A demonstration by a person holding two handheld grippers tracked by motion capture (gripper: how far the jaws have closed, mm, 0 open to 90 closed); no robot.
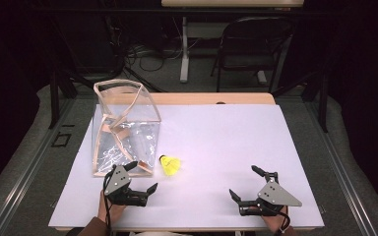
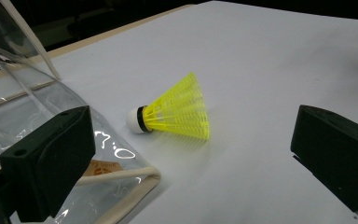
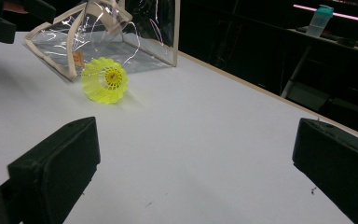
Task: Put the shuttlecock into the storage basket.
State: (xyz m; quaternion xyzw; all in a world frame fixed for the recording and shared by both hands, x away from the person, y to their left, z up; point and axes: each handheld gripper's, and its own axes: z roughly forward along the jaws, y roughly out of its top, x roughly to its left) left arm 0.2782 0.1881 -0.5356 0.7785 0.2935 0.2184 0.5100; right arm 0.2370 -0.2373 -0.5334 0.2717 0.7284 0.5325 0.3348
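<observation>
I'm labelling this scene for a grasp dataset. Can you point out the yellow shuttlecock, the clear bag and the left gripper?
Yellow shuttlecock [image 2: 179, 109]: left gripper view, on its yellow skirt.
Clear bag [image 1: 128, 132]: high view, on its clear front wall.
Left gripper [image 1: 142, 176]: high view, midway between its open jaws.

Glossy clear plastic bag [image 1: 128, 132], matt white tabletop [image 1: 236, 147]

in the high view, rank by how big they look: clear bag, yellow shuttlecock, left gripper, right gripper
1. clear bag, by far the largest.
2. left gripper and right gripper: these look about alike, so no ranking between them.
3. yellow shuttlecock, the smallest.
</observation>
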